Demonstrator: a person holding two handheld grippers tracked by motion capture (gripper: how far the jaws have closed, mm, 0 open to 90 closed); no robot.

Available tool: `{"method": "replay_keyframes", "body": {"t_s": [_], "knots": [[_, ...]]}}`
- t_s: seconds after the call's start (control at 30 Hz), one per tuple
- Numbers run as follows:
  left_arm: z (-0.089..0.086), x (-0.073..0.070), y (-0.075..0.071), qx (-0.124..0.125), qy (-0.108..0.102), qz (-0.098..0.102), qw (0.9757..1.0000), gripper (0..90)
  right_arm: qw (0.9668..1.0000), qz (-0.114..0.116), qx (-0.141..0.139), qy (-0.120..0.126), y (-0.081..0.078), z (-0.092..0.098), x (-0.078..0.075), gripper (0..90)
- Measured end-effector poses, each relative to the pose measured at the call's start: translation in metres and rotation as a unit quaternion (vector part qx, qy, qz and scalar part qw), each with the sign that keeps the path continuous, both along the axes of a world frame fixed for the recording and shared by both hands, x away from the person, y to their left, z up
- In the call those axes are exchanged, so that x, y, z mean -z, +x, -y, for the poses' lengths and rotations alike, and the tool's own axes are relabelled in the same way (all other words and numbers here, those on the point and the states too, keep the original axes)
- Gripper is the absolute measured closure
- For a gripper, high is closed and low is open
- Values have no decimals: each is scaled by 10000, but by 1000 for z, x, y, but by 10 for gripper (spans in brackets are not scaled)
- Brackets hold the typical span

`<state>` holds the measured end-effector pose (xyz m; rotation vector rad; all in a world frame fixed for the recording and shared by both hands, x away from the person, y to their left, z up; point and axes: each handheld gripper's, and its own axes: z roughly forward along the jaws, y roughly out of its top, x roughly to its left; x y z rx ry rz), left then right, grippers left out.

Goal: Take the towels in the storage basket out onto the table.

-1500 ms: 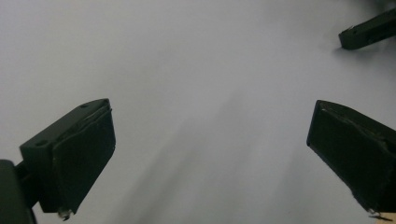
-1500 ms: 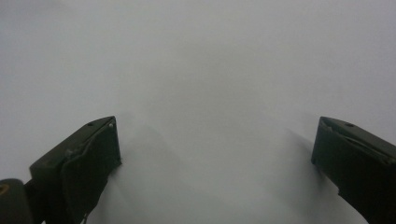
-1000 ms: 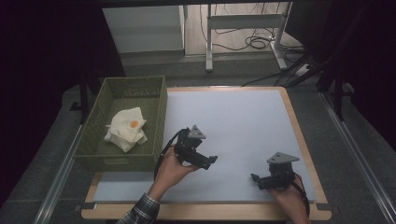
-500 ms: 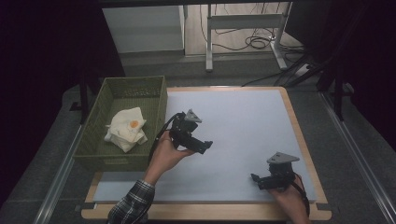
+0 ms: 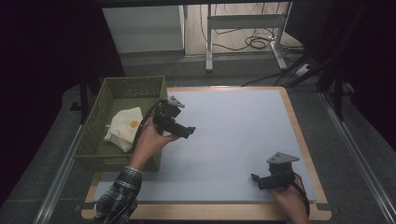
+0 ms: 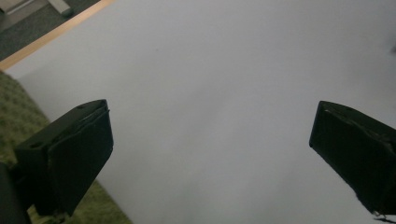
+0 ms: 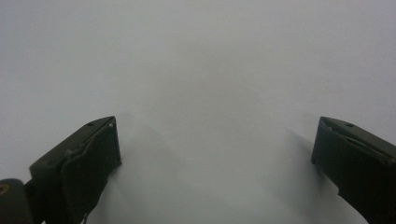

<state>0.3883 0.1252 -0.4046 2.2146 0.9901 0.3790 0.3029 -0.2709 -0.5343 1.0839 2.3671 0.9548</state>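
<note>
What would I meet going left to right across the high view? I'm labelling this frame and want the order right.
Green basket → white cloth lying in it → left claw, open over the mat → bare pale mat → right claw, open near the mat's front right corner.

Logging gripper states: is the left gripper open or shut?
Open. The left gripper shows its two black jaws wide apart in its own view, with bare white table between them and nothing held.
</note>
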Motion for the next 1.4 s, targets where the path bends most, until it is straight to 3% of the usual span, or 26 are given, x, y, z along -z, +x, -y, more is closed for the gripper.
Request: {"method": "replay_keyframes", "body": {"t_s": [0.23, 0.33, 0.5, 0.73, 0.9, 0.93, 0.97, 1.13, 1.2, 1.23, 1.27, 1.3, 1.33, 1.4], "knots": [[-28, -4, 10, -274, 44, 11, 9996, 4, 10000, -2, 0, 0, 0, 0, 0, 13], [-49, -5, 16, -478, 9, 11, 9989, 7, 10000, -3, 0, -1, 0, 0, 0, 13], [-70, -5, 21, -691, 7, -4, 9976, 8, 10000, -3, 1, 1, 0, 0, 0, 13], [-110, 0, 29, -1094, 61, 38, 9940, 8, 10000, -4, 2, 0, 0, 0, 0, 13], [-126, 6, 34, -1264, 80, -38, 9919, 8, 10000, -4, 0, 1, 0, 0, 0, 13], [-134, 12, 39, -1362, 111, -173, 9905, 8, 10000, -4, 0, 1, 0, 0, 0, 13], [-134, 12, 39, -1362, 111, -173, 9905, 8, 10000, -4, 0, 1, 0, 0, 0, 13], [-152, 37, 50, -1580, 303, -561, 9854, 1, 10000, -3, 0, 3, 0, 0, 0, 13], [-156, 42, 51, -1630, 345, -620, 9841, 0, 10000, -4, 0, 3, 0, 0, 0, 13], [-159, 48, 53, -1693, 409, -699, 9822, 1, 10000, -3, -1, 4, 0, 0, 0, 13], [-166, 58, 56, -1813, 480, -899, 9781, 1, 10000, -2, 0, 3, 0, 0, 0, 13], [-166, 58, 56, -1813, 480, -899, 9781, 1, 10000, -2, 0, 4, 0, 0, 0, 13], [-173, 68, 59, -1911, 506, -1097, 9741, 1, 10000, -3, 2, 5, 0, 0, 0, 13], [-179, 78, 61, -2006, 564, -1281, 9696, 3, 10000, -2, 0, 4, 0, 0, 0, 13]]}}
